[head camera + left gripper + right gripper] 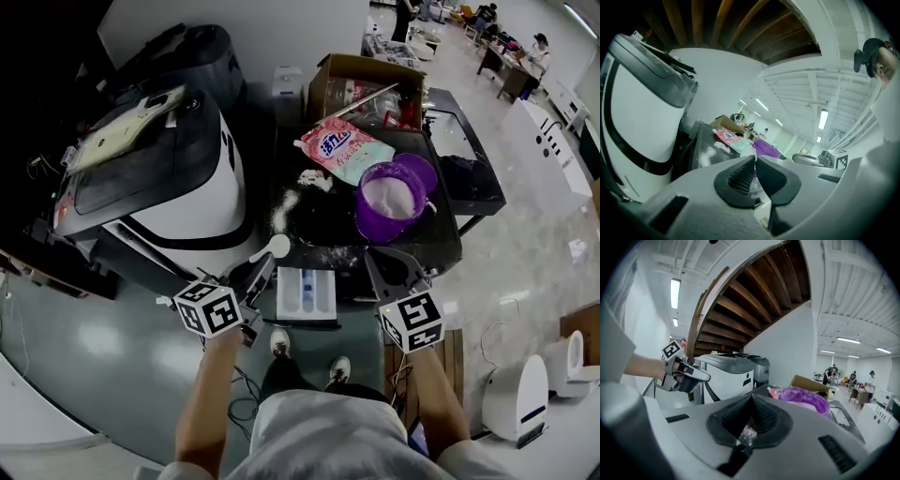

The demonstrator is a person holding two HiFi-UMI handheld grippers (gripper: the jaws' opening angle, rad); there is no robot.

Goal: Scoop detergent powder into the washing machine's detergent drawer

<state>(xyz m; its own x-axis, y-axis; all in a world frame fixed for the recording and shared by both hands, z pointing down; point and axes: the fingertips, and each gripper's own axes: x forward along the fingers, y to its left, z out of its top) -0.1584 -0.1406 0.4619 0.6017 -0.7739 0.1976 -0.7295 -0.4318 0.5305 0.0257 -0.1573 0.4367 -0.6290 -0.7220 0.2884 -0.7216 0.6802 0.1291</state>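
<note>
My left gripper [255, 272] is shut on the handle of a white scoop [277, 247], whose bowl hangs over the black table's front left corner, just left of the drawer. The white detergent drawer [307, 295], with a blue part in the middle, lies at the table's front edge between both grippers. An open purple tub [392, 197] of white powder stands behind my right gripper [389, 264], which is shut and holds nothing. In the left gripper view the jaws [754, 161] pinch a thin white edge. In the right gripper view the right gripper [752, 400] has powder grains stuck between its pads.
A white washing machine [159, 178] with a dark lid stands at the left. On the black table [441, 248] lie a pink and green detergent bag [345, 148] and spilled powder [284, 208]. A cardboard box [361, 89] sits behind. People stand far back right.
</note>
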